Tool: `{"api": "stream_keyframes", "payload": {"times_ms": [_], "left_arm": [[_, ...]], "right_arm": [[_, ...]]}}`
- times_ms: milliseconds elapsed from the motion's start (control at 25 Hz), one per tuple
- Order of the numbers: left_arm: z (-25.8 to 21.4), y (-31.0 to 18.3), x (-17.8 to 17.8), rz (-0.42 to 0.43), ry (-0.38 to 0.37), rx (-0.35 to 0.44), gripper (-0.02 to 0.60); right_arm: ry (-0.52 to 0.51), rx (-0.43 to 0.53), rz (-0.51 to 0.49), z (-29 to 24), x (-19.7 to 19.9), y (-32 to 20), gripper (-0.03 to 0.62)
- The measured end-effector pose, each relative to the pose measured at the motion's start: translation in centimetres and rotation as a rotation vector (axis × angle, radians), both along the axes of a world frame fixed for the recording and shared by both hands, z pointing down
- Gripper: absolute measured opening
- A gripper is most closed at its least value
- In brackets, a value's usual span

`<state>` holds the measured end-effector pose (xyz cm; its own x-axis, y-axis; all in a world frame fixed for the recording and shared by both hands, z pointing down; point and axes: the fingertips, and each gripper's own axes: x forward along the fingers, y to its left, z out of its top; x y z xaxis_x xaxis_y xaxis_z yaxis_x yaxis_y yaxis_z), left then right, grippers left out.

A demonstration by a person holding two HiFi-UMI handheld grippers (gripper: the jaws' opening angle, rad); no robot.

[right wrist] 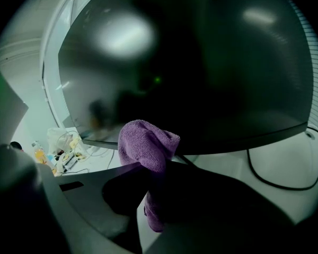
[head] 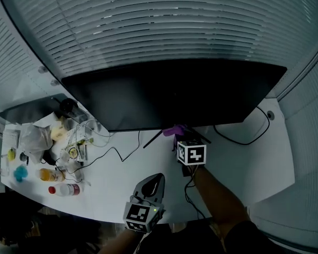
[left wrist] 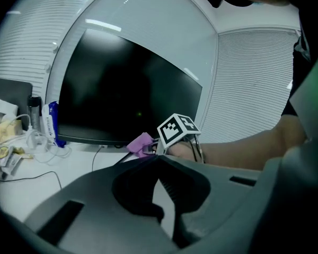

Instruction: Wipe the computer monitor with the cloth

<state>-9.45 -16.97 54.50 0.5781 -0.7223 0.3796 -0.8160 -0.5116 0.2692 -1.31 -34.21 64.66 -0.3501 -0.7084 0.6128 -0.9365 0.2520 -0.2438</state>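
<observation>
The wide dark monitor (head: 169, 94) stands at the back of the white desk (head: 116, 179); it also fills the right gripper view as the monitor (right wrist: 201, 62). My right gripper (head: 180, 137) is shut on a purple cloth (head: 173, 130) and holds it just below the screen's lower edge, near the middle. In the right gripper view the cloth (right wrist: 146, 142) bunches up out of the jaws, right in front of the glass. My left gripper (head: 157, 177) hovers low over the desk's front, jaws closed together on nothing, pointing at the monitor (left wrist: 122, 89) and the cloth (left wrist: 140, 143).
Clutter crowds the desk's left end: plastic bags (head: 34, 139), bottles (head: 63, 189), tangled white cables (head: 87, 134) and a dark flat device (head: 26, 110). A black cable (head: 244, 137) loops right of the monitor stand. Window blinds (head: 164, 25) curve behind the desk.
</observation>
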Motion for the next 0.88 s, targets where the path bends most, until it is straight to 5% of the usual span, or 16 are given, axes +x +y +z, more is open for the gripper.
{"api": "stream_keyframes", "payload": {"times_ms": [880], "left_arm": [[-0.2,-1.4,20.7,0.12,-0.02,0.004,0.006]], "right_arm": [[-0.008,-0.015,0.172,1.1,24.8,0.1,0.08]]}}
